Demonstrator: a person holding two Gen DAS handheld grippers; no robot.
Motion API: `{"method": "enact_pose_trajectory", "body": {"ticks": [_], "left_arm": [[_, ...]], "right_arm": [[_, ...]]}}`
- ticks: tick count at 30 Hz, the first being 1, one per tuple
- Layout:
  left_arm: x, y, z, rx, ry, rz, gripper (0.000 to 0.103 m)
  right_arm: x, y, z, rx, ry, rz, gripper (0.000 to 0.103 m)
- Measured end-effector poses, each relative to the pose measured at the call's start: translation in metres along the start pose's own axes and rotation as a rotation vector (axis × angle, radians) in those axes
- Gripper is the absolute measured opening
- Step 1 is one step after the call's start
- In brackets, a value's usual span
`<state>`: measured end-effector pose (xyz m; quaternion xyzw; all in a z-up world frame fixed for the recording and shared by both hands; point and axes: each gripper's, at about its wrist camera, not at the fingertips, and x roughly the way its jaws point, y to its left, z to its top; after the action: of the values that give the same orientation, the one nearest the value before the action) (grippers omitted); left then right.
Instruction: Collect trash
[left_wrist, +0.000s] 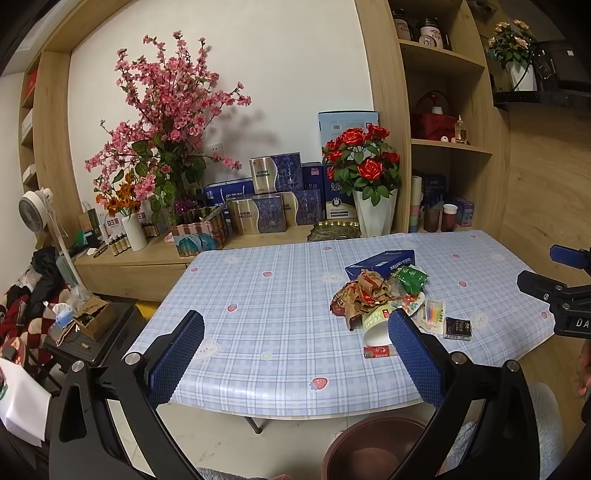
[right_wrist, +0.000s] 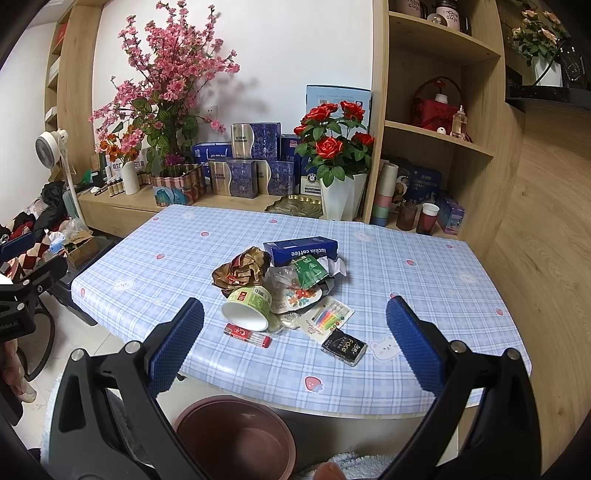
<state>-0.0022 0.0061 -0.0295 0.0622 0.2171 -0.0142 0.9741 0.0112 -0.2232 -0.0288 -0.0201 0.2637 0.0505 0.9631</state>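
A heap of trash lies on the blue checked table (right_wrist: 177, 254): a crumpled brown wrapper (right_wrist: 243, 271), a blue coffee box (right_wrist: 301, 250), a green packet (right_wrist: 309, 271), a tipped paper cup (right_wrist: 248, 308), a red tube (right_wrist: 246, 335), a candle pack (right_wrist: 327, 318) and a black sachet (right_wrist: 343, 347). The same heap shows in the left wrist view, with the wrapper (left_wrist: 364, 293) and box (left_wrist: 380, 263). A brown bin (right_wrist: 236, 435) stands on the floor below the table's near edge. My right gripper (right_wrist: 295, 347) and left gripper (left_wrist: 295, 354) both hover open and hold nothing.
A wooden sideboard (right_wrist: 122, 201) behind the table carries flower vases, blue gift boxes (right_wrist: 243, 179) and a white pot of red roses (right_wrist: 341, 199). Shelves (right_wrist: 439, 136) rise at the right. A fan (left_wrist: 35, 214), clothes and a cardboard box (left_wrist: 92, 317) crowd the floor at left.
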Motion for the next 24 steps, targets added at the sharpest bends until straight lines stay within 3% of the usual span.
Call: {"method": "enact_pose_trajectory", "body": {"ticks": [24], "left_arm": [[0.007, -0.004, -0.01, -0.01, 0.022, 0.0, 0.098]], "right_arm": [[0.004, -0.005, 0.0, 0.015, -0.002, -0.001, 0.097]]}}
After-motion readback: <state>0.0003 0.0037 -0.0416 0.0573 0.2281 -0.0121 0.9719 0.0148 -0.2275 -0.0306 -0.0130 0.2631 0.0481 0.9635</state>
